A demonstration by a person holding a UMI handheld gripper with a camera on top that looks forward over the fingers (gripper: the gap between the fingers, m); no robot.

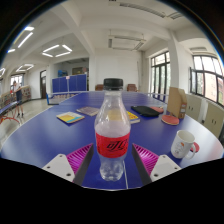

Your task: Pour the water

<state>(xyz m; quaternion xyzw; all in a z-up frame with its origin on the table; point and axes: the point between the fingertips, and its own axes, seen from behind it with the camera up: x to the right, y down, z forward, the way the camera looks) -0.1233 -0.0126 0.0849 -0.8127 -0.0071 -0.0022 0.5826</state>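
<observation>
A: Bottle placement first: where does it stand?

B: The clear plastic bottle with red cap and red label (111,138) stands upright at lower centre of the frame on the blue table (60,135), between the gripper (112,160) fingers, its long axis vertical.

A: Clamped?

B: I cannot tell. The pink pads (78,158) flank its base at either side, but whether both press on it is unclear.

A: And the target?

B: A white mug with dark print (184,146) sits at lower right of the frame, well apart from the bottle. In my judgement, the pour depends on carrying the bottle rightward to it, then tipping
</observation>
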